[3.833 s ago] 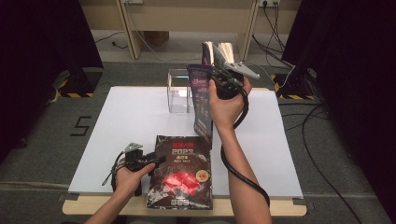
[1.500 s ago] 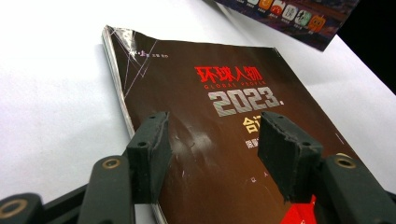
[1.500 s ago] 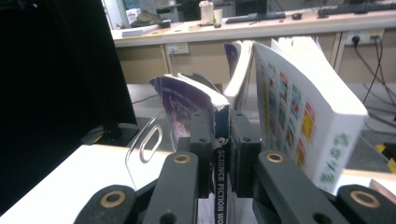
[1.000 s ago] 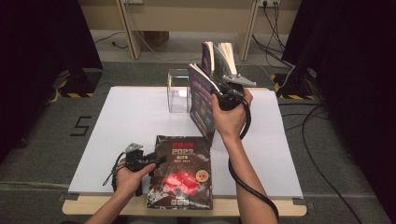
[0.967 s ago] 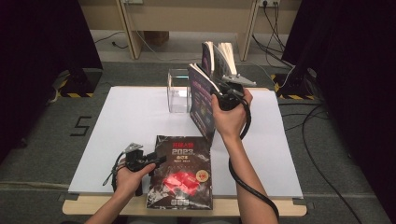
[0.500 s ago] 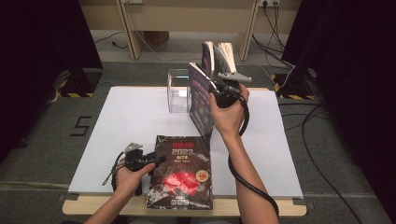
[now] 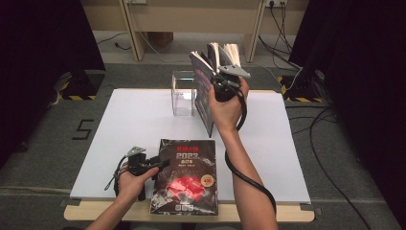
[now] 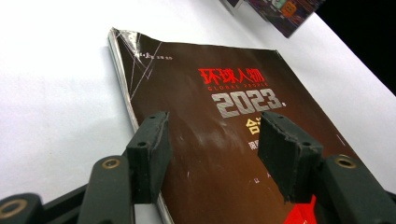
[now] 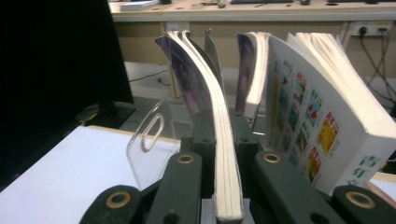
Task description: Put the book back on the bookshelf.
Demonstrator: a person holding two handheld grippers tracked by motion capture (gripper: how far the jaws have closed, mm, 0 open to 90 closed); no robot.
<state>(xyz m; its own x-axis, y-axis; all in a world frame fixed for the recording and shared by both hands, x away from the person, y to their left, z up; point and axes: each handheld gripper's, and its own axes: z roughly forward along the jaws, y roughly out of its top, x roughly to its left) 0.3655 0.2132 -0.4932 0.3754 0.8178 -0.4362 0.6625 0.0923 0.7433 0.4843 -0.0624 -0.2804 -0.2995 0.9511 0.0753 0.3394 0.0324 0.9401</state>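
Between the clenched fingers of the right gripper [image 9: 228, 186]: one thin magazine [image 9: 219, 140], held on edge by its lower side, lifted above the tabletop [image 7: 143, 120] beside the clear stand [image 7: 183, 93] and the books [image 9: 322, 126] upright in it. Step in hand, by judgement: shelving this magazine among those books. Next move calls for lining its edge with a gap in the stand, then lowering it. Under the left gripper [image 8: 212, 154], fingers released and spread: a dark magazine [image 8: 210, 116] lying flat, waiting, not gripped.
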